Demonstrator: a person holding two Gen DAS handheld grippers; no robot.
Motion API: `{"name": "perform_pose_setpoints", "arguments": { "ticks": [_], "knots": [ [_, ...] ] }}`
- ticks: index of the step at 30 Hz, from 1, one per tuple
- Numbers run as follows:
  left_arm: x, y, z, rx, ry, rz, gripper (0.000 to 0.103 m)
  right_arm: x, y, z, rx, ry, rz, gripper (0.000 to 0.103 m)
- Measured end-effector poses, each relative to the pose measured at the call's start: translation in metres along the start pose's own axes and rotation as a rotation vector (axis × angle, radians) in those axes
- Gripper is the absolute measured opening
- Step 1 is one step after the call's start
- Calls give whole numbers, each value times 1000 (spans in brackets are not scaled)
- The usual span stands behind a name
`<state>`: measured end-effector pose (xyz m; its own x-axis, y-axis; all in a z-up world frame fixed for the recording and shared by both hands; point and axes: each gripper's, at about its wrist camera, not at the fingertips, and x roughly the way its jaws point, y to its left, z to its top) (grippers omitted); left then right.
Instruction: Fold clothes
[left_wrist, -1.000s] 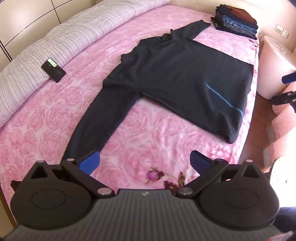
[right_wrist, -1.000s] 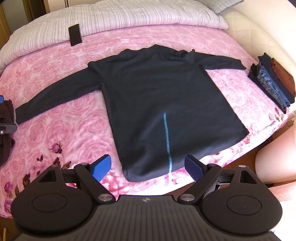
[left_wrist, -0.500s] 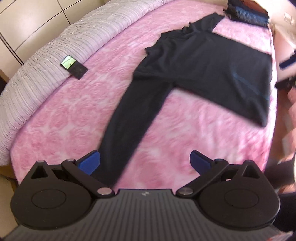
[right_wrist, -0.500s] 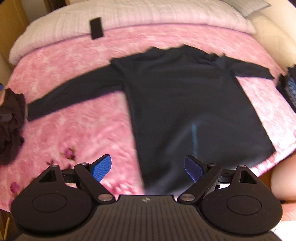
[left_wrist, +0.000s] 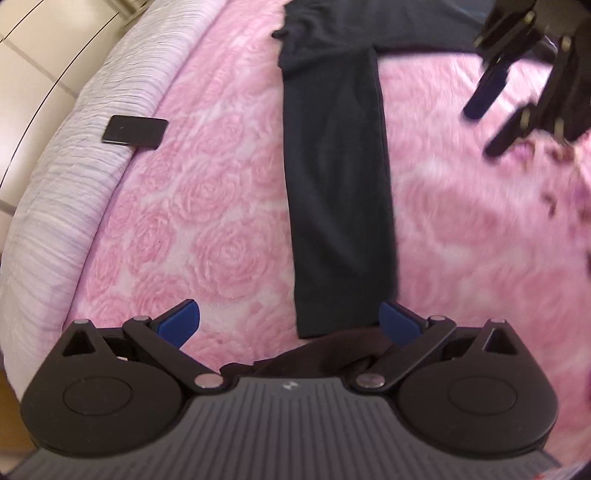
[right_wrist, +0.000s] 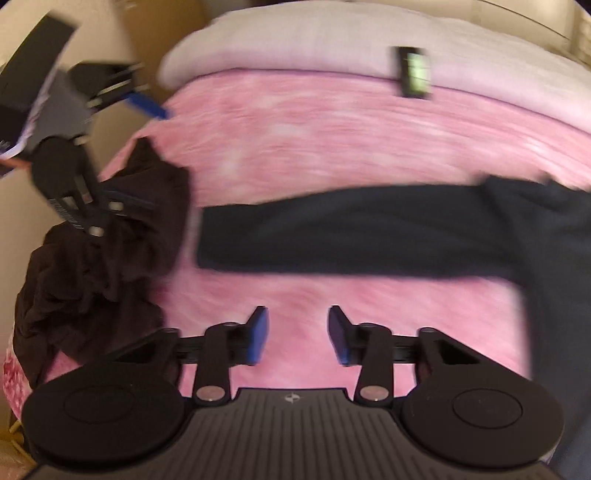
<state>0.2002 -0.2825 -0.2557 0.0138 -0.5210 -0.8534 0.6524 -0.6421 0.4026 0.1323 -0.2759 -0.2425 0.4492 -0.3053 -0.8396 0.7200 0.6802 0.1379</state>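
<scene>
The left hand-held gripper (left_wrist: 290, 325) hangs released, jaws wide, right over the sleeve (left_wrist: 336, 177) cuff at the bed's (left_wrist: 184, 192) near edge; the sleeve runs straight away toward the shirt body. The right hand-held gripper (right_wrist: 297, 334), empty, jaws closing over bare blanket, sits beside the sleeve, so the left is nearer.

Matt black knit sleeve (left_wrist: 336, 192), plush rose-embossed pink blanket (left_wrist: 207, 229) — ribbed pale quilt (left_wrist: 74, 177)
</scene>
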Motion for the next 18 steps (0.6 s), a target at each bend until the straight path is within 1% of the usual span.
{"name": "perform_pose_setpoints", "arguments": {
  "ticks": [4, 6, 8, 10, 11, 14, 15, 16, 18],
  "knots": [
    [18, 7, -24, 9, -41, -6, 102, 66, 50, 9, -194, -5, 17, 40],
    [21, 11, -32, -20, -56, -2, 102, 93, 72, 9, -300, -5, 13, 40],
    [22, 16, -38, -60, -71, 0, 102, 111, 90, 7, -412, -10, -11, 40],
    [22, 20, -44, -102, -83, 2, 102, 125, 105, 4, -528, -22, -61, 39],
    [22, 22, -46, -108, -83, 7, 102, 131, 110, 3, -567, -23, -79, 39],
    [22, 27, -51, -128, -84, 21, 102, 143, 117, 3, -629, -13, -89, 38],
    [22, 28, -53, -135, -84, 26, 102, 143, 117, 4, -630, -20, -85, 25],
    [21, 30, -54, -141, -84, 32, 102, 142, 115, 7, -618, -28, -79, 18],
    [17, 35, -55, -158, -86, 47, 102, 130, 109, 15, -569, -68, -65, 19]
  ]
}}
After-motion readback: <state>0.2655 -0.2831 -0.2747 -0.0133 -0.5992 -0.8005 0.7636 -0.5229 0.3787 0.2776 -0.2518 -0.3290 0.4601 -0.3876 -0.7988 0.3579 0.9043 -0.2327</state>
